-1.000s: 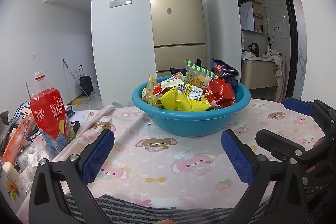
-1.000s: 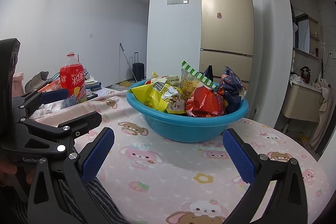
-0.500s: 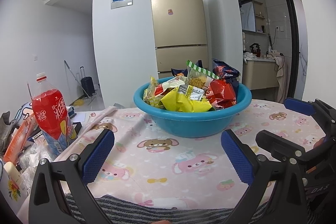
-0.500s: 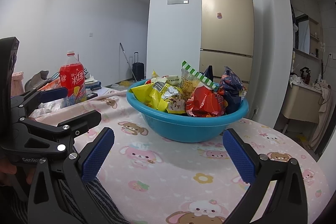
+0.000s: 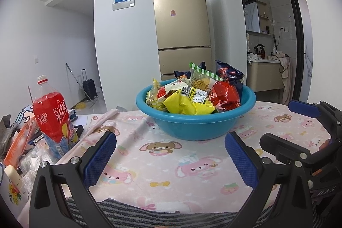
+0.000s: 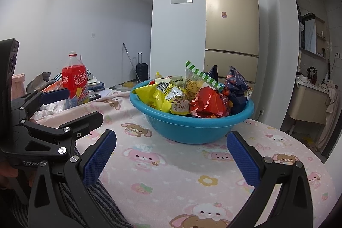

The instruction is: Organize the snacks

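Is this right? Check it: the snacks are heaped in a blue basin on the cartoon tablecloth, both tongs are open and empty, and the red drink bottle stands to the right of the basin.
One detail is wrong. The red drink bottle stands to the left of the blue basin, as both wrist views show. The rest holds: the snacks are heaped in the basin on the cartoon tablecloth, and the left tongs and right tongs are open and empty.

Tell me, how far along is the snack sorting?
Barely begun, it seems. Done: nothing visibly; every snack packet is piled in the blue basin on the cartoon tablecloth. In hand: nothing; the left gripper and right gripper are both open and empty, short of the basin. Left: taking the packets out and arranging them.
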Motion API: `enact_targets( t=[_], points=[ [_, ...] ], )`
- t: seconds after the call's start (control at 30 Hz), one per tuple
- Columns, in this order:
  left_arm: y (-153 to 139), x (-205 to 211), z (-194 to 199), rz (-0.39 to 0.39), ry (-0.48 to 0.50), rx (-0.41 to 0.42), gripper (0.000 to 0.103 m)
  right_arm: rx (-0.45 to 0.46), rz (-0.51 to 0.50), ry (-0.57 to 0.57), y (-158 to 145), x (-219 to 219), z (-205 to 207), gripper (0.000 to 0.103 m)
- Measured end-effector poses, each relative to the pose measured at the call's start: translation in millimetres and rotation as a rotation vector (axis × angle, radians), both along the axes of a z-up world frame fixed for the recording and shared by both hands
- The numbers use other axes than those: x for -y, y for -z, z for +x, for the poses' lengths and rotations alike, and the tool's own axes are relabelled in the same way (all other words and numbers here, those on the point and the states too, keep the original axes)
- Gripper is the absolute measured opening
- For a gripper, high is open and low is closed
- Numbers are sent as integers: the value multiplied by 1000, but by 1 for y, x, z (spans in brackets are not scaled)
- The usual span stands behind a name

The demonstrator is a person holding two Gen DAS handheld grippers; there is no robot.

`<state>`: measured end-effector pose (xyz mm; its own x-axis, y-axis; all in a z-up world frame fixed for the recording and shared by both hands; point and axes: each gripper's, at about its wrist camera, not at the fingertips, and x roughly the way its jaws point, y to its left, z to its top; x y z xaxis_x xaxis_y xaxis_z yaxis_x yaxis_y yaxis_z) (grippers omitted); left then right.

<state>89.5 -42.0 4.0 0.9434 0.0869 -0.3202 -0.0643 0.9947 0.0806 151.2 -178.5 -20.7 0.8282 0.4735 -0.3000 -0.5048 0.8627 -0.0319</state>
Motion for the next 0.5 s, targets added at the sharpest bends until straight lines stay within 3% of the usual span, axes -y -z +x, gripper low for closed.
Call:
enact_targets(
  t=[0.5],
  points=[
    [-2, 0, 0, 0, 3, 0, 103, 0, -2, 2, 1, 0, -1, 103]
  ],
)
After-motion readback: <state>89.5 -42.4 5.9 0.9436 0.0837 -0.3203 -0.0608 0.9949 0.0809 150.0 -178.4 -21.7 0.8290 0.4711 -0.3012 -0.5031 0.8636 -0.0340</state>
